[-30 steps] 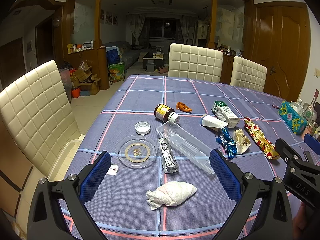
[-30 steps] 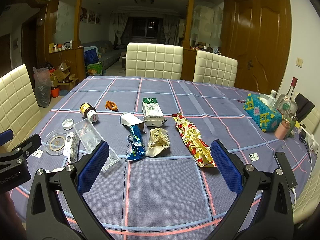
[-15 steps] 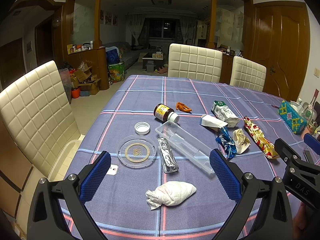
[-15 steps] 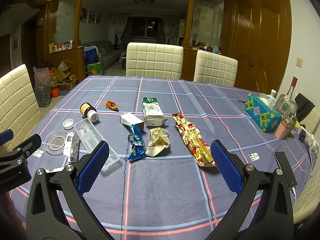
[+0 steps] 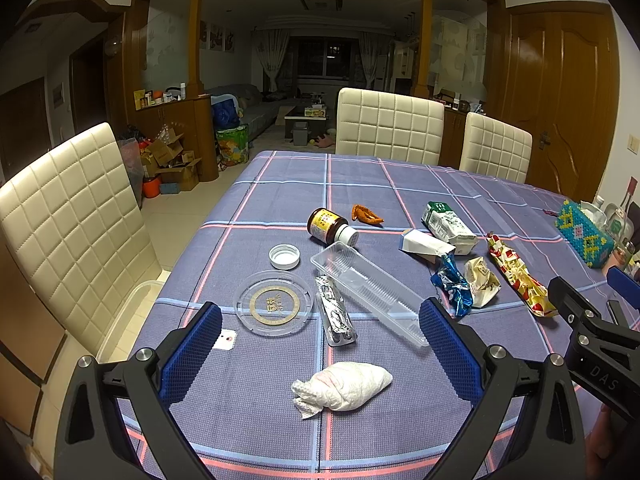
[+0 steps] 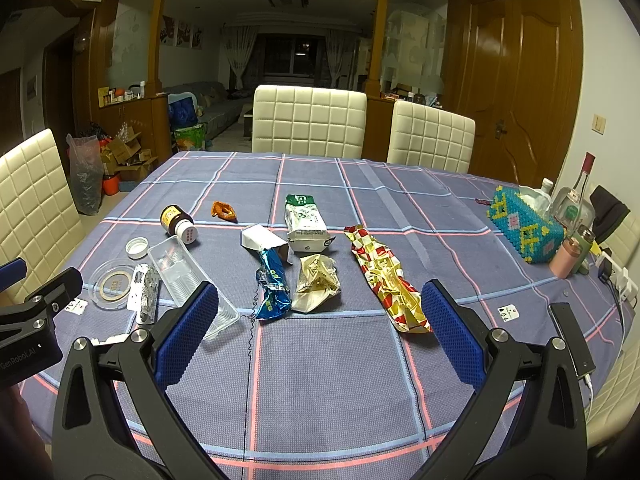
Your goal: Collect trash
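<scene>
White crumpled tissue (image 5: 344,387) between spread left gripper (image 5: 320,354) fingers; right gripper (image 6: 320,338) agape.

We record a table (image 6: 320,380) under a blue-grey cloth with pink and pale-blue grid lines. Lying directly on it, left to right: a clear round dish (image 5: 273,303), white cap (image 5: 284,256), silver foil pack (image 5: 335,312), clear plastic tray (image 5: 368,286), brown bottle on its side (image 5: 331,227), crumpled tissue (image 5: 344,386), blue wrapper (image 6: 273,285), cream wrapper (image 6: 316,282), green-white carton (image 6: 305,222), red-gold wrapper (image 6: 386,276), beaded tissue box (image 6: 522,226), a phone (image 6: 570,336).
</scene>
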